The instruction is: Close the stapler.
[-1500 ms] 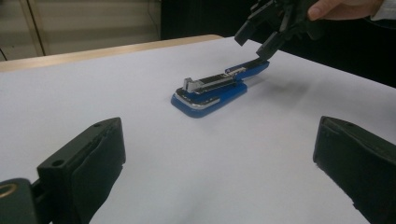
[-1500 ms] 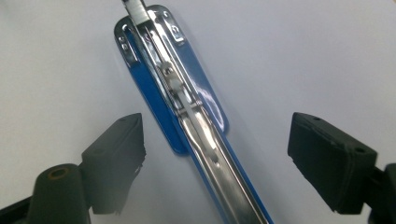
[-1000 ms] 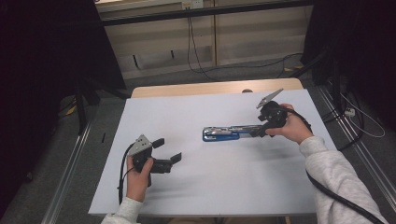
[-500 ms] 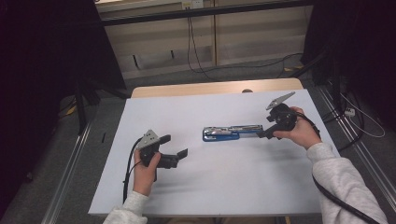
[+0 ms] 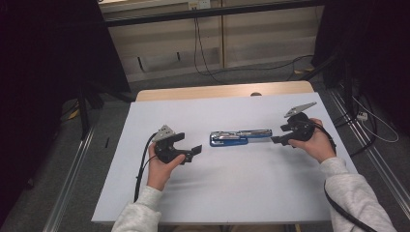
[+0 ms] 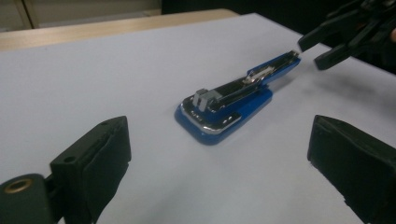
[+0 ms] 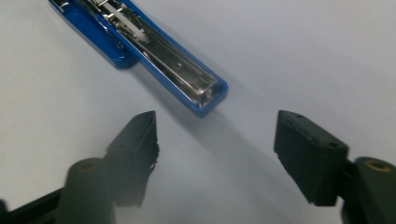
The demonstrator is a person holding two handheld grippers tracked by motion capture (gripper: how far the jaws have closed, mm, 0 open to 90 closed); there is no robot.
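A blue stapler [image 5: 239,137], folded out flat with its metal rail up, lies in the middle of the white table [image 5: 232,193]. My left gripper [image 5: 193,152] is open just to its left, pointing at it with a small gap between. In the left gripper view the stapler [image 6: 233,100] lies ahead of my wide-apart jaws, and the right gripper [image 6: 322,46] hovers open at its far end. My right gripper [image 5: 278,140] is open beside the stapler's right end, not touching it. In the right gripper view the stapler's tip [image 7: 201,93] sits just beyond the empty open gripper [image 7: 215,149].
A bare wooden strip [image 5: 217,92] runs along the table's far edge. Cables [image 5: 208,58] lie on the floor behind. Metal rails [image 5: 72,193] flank the table on both sides. Free white surface spreads in front of the stapler.
My right gripper has drawn back to the right, away from the stapler's end. My left gripper has moved right and forward, closer to the stapler. The stapler stays in place.
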